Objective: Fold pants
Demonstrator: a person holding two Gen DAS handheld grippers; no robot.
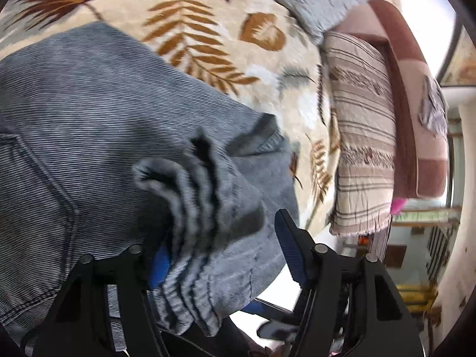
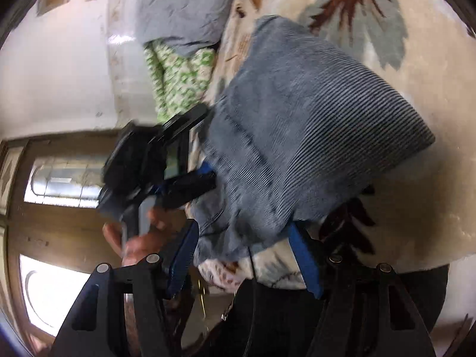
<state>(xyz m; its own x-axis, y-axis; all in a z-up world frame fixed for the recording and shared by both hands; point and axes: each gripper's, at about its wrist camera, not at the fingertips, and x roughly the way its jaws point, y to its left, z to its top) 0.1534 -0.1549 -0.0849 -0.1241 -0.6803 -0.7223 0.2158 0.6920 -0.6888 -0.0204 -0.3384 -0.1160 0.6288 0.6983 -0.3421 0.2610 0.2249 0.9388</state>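
Between the left gripper's [image 1: 226, 255] fingers, bunched grey pants [image 1: 89, 113] are sitting, one pad standing clear; the right gripper [image 2: 247, 255] is straddling their edge, grip unclear.

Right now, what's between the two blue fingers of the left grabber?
A bunched wad of the gray pants sits between the left gripper's fingers, shown in the left wrist view.

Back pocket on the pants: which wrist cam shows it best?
Left wrist. The pants fill its left half, and the pocket seam stitching reads clearly there. The right wrist view shows only a bunched, motion-blurred fold of the same cloth, with no pocket visible.
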